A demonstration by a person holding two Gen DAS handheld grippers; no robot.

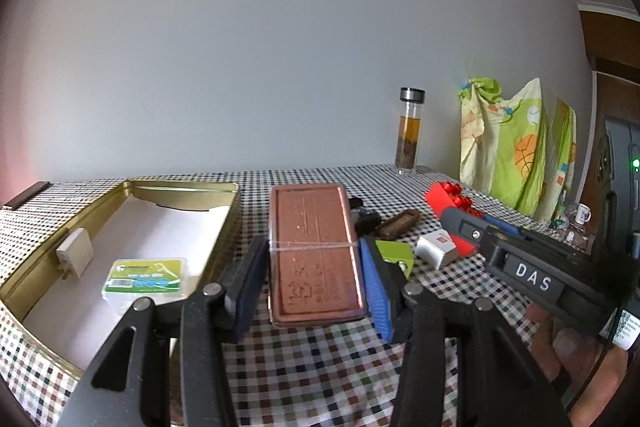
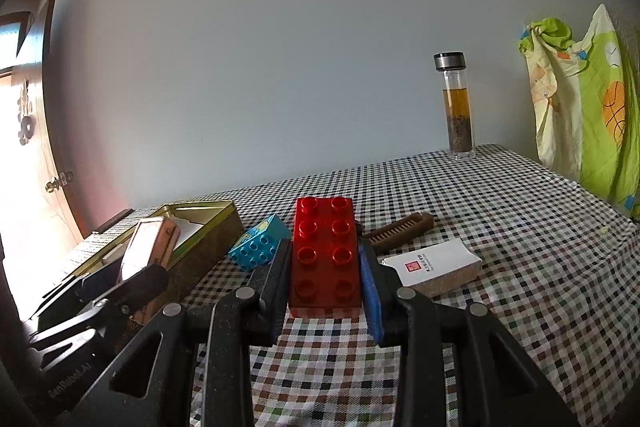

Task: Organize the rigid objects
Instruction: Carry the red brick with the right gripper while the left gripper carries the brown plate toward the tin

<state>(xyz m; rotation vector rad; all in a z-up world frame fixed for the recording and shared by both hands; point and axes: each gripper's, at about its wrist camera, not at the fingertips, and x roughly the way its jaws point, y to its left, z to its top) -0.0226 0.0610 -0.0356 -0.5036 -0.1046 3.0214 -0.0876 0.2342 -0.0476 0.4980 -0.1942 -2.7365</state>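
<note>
Rigid objects are clamped in both grippers: a copper case in the left gripper, beside the gold tin, and a red brick in the right gripper. The smooth case could be dropped if tilted over the rim.

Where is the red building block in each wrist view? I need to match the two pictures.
Left wrist view: red building block lies right of centre, partly hidden behind the right gripper.
Right wrist view: it fills the centre, clamped between that gripper's blue pads.
Shared landmark: the tea bottle by the wall.
</note>
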